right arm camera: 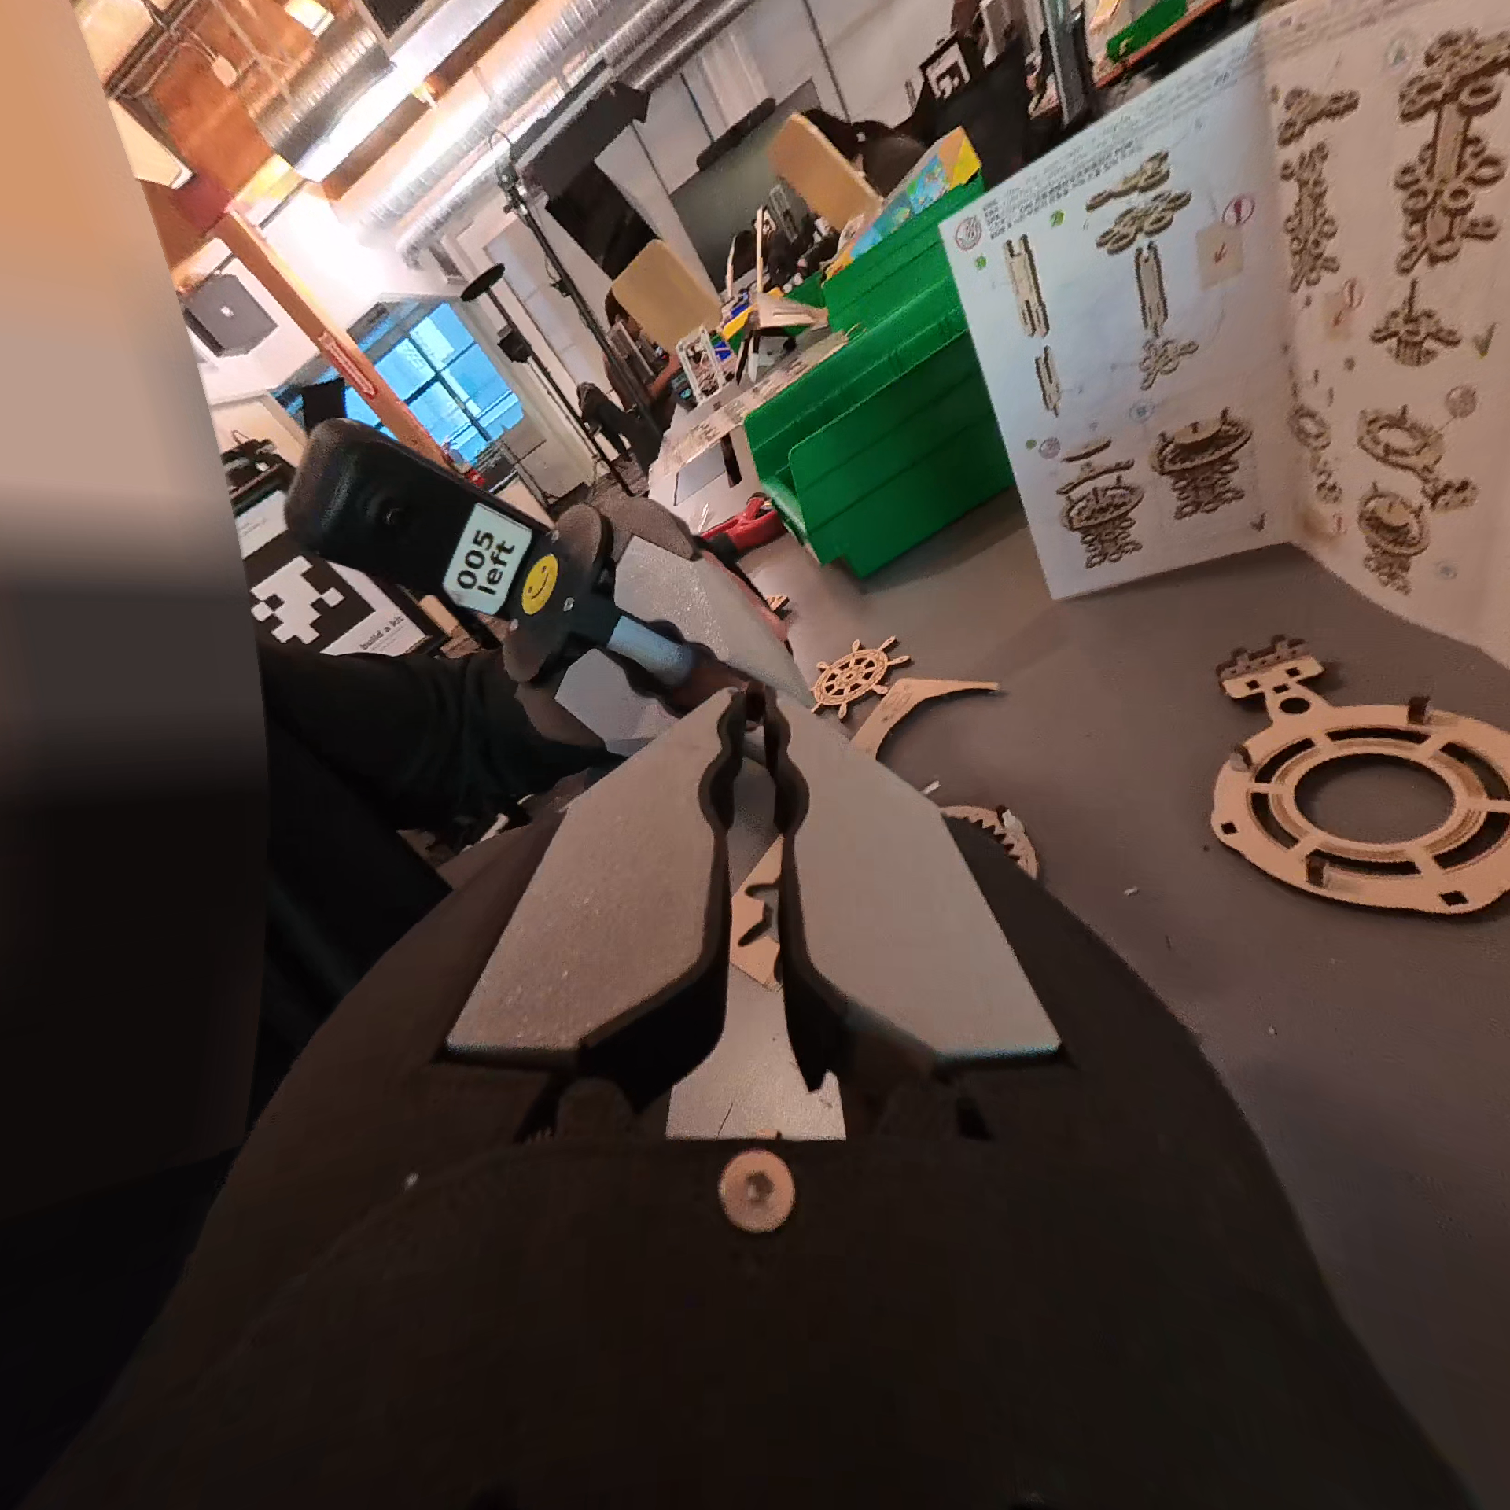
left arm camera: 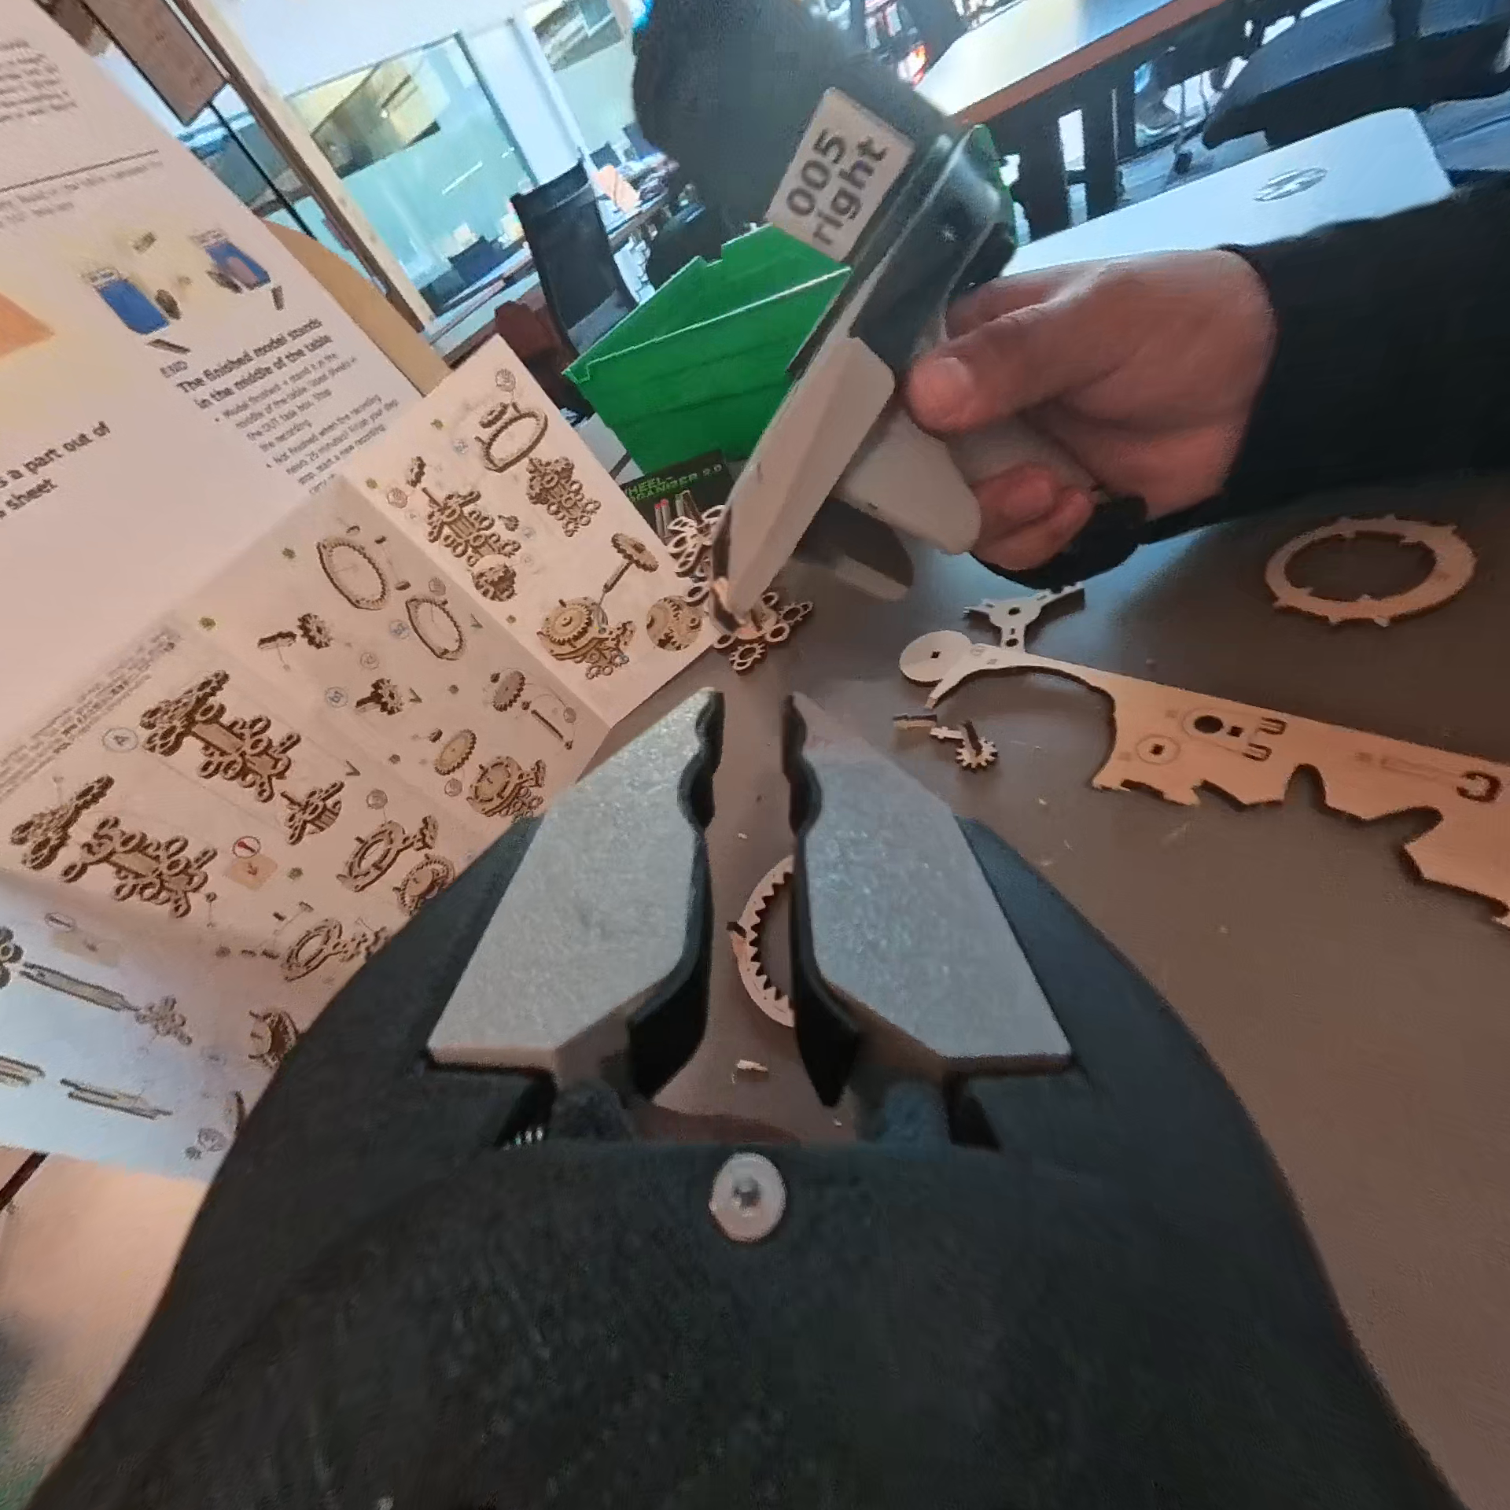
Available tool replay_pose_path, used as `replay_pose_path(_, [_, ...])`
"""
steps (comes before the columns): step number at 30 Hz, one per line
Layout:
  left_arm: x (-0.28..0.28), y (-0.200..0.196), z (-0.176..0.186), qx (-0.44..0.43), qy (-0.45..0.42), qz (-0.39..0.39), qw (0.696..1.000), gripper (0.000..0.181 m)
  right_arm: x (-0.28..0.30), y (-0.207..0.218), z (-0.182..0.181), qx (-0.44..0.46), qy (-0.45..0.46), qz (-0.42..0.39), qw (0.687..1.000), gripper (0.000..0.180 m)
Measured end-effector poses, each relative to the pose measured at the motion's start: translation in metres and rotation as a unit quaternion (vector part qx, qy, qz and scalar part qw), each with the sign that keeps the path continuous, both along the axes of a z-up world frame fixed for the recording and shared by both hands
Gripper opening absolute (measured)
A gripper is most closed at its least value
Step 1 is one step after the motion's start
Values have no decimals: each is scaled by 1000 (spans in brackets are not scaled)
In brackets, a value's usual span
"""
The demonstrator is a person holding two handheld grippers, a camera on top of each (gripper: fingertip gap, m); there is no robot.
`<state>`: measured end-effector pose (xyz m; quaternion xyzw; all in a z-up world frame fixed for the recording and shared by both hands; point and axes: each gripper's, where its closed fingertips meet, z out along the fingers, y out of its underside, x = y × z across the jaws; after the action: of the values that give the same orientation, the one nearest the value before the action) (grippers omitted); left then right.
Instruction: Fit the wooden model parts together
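Holding both tools low over the dark grey counter (left arm camera: 1226, 1062), I have my left tongs (left arm camera: 753, 711) parted by a narrow gap with nothing between the tips; a toothed wooden ring (left arm camera: 764, 940) lies flat on the counter beneath them. My right tongs (left arm camera: 730, 609) point steeply down, tips pressed onto a small cluster of lacy wooden pieces (left arm camera: 760, 633) at the foot of the folded instruction sheet (left arm camera: 327, 654). From the right wrist view those tongs (right arm camera: 756, 711) look nearly closed, but I cannot tell whether they grip anything, since the tips are blurred against the other tool.

Loose model parts are scattered about: a cut-out plywood sheet (left arm camera: 1307, 784) to the right, a notched ring (left arm camera: 1369, 568) beyond it, a tiny gear (left arm camera: 976, 748) between, and, in the right wrist view, a ship's wheel (right arm camera: 858, 674) and a round slotted frame (right arm camera: 1373, 809) lying flat, well apart.

Green bins (right arm camera: 882, 425) stand at the counter's far edge. Around it is an open workshop with glass partitions, light stands, exposed ceiling ducts and other tables.
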<state>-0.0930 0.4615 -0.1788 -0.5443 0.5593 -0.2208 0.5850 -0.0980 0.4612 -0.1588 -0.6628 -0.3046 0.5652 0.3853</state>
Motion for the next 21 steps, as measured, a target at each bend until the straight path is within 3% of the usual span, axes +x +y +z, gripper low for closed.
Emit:
replay_pose_path(12, [-3,3,14,-37,-42,22,998,0,-15,0,6,42,-5,-31,999,1])
replay_pose_path(21, [-5,6,17,-18,-48,45,998,0,-15,8,7,54,2,-70,996,1])
